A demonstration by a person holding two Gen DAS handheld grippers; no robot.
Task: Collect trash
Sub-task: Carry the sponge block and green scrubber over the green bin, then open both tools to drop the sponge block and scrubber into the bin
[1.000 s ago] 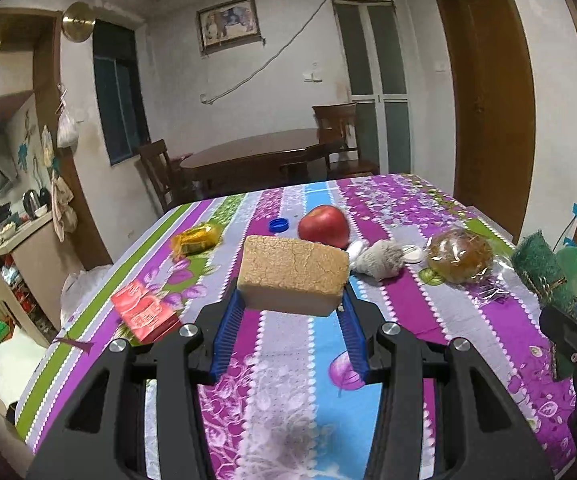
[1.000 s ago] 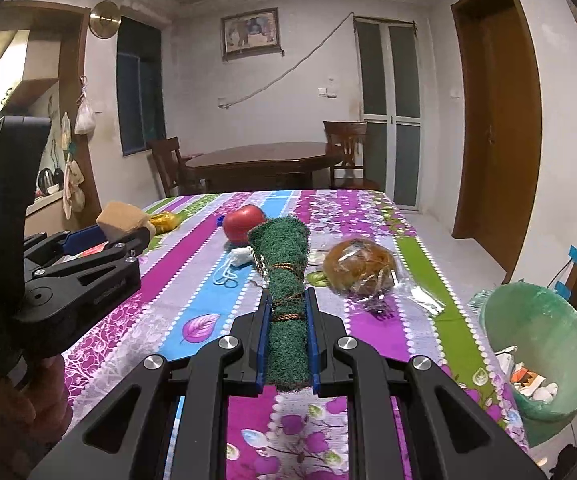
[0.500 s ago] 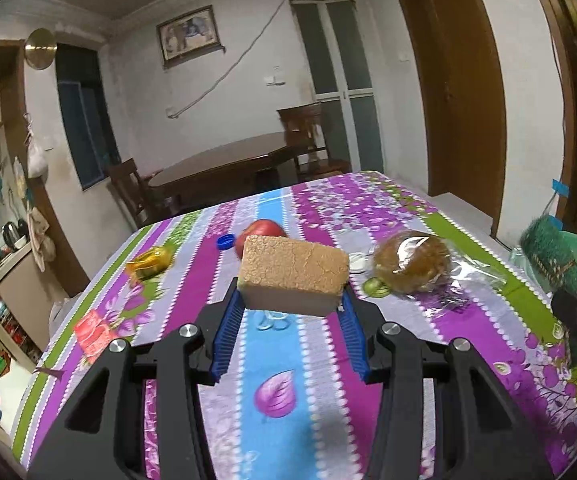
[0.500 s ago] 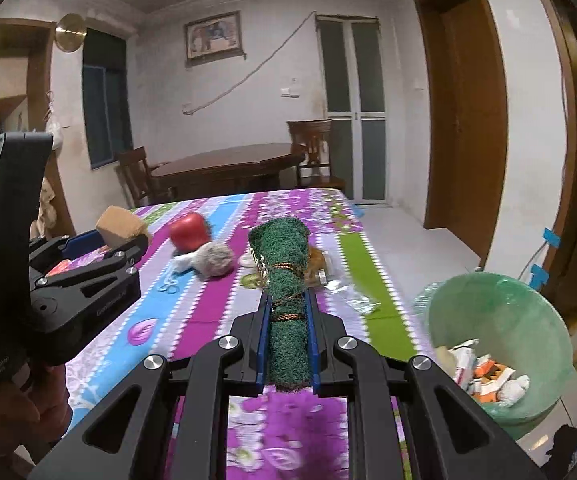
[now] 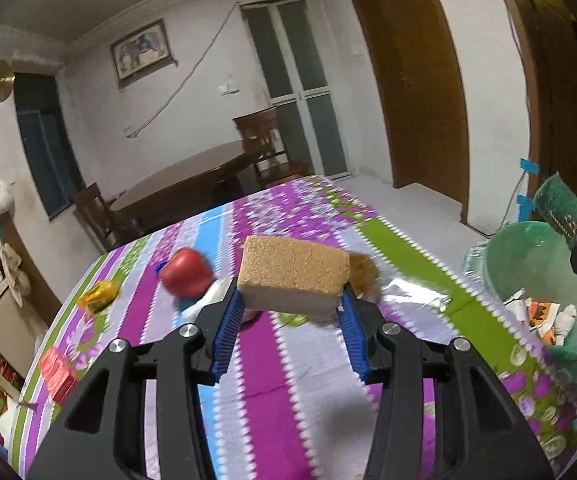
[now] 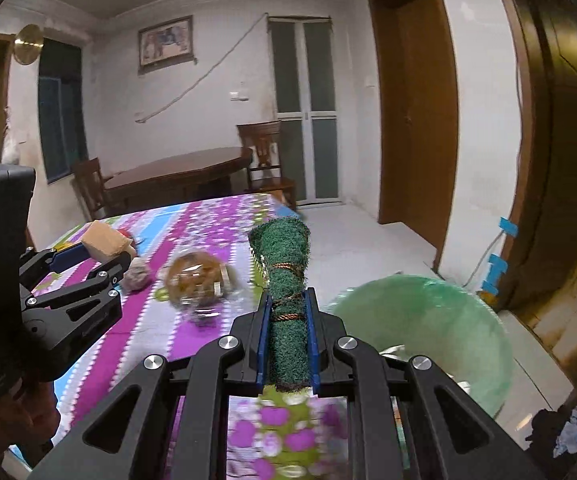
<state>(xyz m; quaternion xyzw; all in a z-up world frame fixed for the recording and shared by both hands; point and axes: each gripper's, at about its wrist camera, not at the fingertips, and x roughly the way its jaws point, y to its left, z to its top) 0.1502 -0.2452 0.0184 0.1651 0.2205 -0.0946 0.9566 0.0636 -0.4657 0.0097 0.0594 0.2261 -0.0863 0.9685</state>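
Here, sponge (image 5: 293, 274) between jaws, scourer (image 6: 286, 304) likewise

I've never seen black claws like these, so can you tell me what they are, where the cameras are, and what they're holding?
There is no robot here. A person holds a grabbing tool in each hand, and each tool has a camera that looks out along its two fingers.

In the left camera's picture, the left claw squeezes a tan sponge block. In the right camera's picture, the right claw pinches a rolled green scrubbing pad tied with string.

Below is a table with a striped flowery cloth. On it lie a red apple, a yellow wrapper, a red packet and a bun in clear wrap. Beside the table stands a green bin with trash inside.
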